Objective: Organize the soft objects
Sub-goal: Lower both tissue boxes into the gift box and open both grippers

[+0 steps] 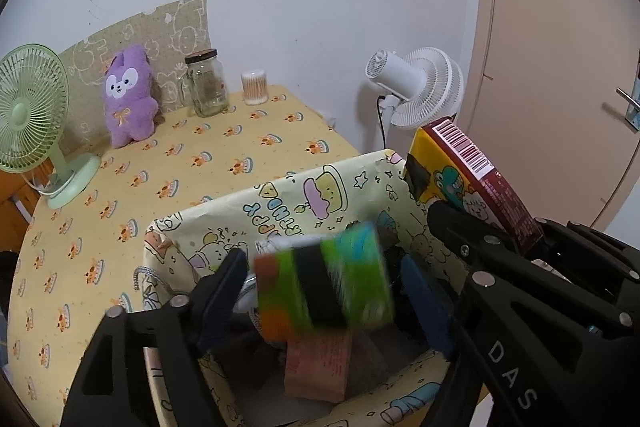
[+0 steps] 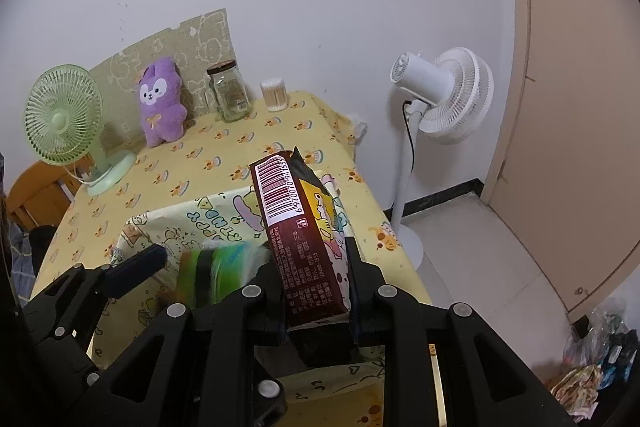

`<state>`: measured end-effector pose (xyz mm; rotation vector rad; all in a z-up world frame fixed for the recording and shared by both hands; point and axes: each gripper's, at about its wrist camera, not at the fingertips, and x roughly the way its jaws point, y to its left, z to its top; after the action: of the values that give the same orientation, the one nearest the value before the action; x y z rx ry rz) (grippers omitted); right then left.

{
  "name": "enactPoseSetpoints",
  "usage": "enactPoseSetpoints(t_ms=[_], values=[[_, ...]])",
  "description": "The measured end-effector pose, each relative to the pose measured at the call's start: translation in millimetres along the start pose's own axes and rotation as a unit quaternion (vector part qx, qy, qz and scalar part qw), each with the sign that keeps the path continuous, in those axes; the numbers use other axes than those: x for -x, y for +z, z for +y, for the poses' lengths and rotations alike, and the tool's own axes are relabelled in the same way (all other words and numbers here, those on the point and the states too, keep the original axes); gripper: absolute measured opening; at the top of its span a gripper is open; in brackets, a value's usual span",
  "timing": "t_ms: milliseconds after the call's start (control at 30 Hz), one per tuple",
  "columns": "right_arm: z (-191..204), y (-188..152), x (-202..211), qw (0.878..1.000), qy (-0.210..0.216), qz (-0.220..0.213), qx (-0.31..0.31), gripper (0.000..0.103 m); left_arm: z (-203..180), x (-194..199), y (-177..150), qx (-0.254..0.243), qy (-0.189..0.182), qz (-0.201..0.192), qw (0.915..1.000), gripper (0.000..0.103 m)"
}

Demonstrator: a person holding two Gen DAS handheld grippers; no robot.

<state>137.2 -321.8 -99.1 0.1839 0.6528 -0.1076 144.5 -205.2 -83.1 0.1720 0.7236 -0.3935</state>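
Tissue packs are looking light and squashy (best gripped mid-body): green pack (image 1: pixel 324 283) dropping between the left gripper (image 1: pixel 324 291)'s parted jaws into the bag (image 1: pixel 280 199), right gripper (image 2: pixel 316 291)'s jaws squeezing the brown pack (image 2: pixel 304 247).

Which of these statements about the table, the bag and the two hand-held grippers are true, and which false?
1. The right hand-held gripper grips a brown tissue pack. True.
2. The left hand-held gripper is shut on the green pack. False: its fingers are spread and the blurred pack sits loose between them, over the bag.
3. The purple plush lies inside the bag. False: it stands at the table's back.
4. A glass jar stands beside the plush. True.
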Motion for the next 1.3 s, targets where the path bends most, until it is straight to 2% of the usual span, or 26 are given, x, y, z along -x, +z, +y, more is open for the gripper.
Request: enactPoseSetpoints(t_ms=[67, 367, 567, 667, 733, 800, 900, 1067, 1300], values=[[2, 0, 0, 1.000, 0.003, 0.000, 0.001, 0.025, 1, 2, 0, 0.001, 0.014, -0.004, 0.9999, 0.090], [17, 1, -7, 0.999, 0.035, 0.005, 0.006, 0.025, 18, 6, -2, 0.006, 0.044, 0.005, 0.9990, 0.091], [24, 0, -18, 0.999, 0.045, 0.014, 0.002, 0.025, 25, 4, -4, 0.006, 0.056, 0.016, 0.9983, 0.091], [24, -3, -23, 0.999, 0.044, 0.022, -0.001, 0.028, 26, 2, -7, 0.006, 0.053, 0.024, 0.9983, 0.091], [24, -3, -26, 0.999, 0.043, 0.027, -0.001, 0.038, 25, 2, -8, 0.005, 0.050, 0.025, 0.9984, 0.091], [23, -4, -27, 0.999, 0.042, 0.030, -0.004, 0.063, 24, 3, -8, 0.004, 0.045, 0.025, 0.9987, 0.091], [20, -7, -25, 0.999, 0.042, 0.028, -0.011, 0.076, 22, 4, -9, 0.003, 0.040, 0.024, 0.9989, 0.092], [20, -9, -18, 0.999, 0.035, 0.028, -0.012, 0.081, 20, 11, -11, 0.001, 0.038, 0.020, 0.9991, 0.095], [23, -10, 3, 1.000, 0.022, 0.002, -0.006, 0.086, 19, 29, -13, 0.001, 0.036, 0.003, 0.9993, 0.098]])
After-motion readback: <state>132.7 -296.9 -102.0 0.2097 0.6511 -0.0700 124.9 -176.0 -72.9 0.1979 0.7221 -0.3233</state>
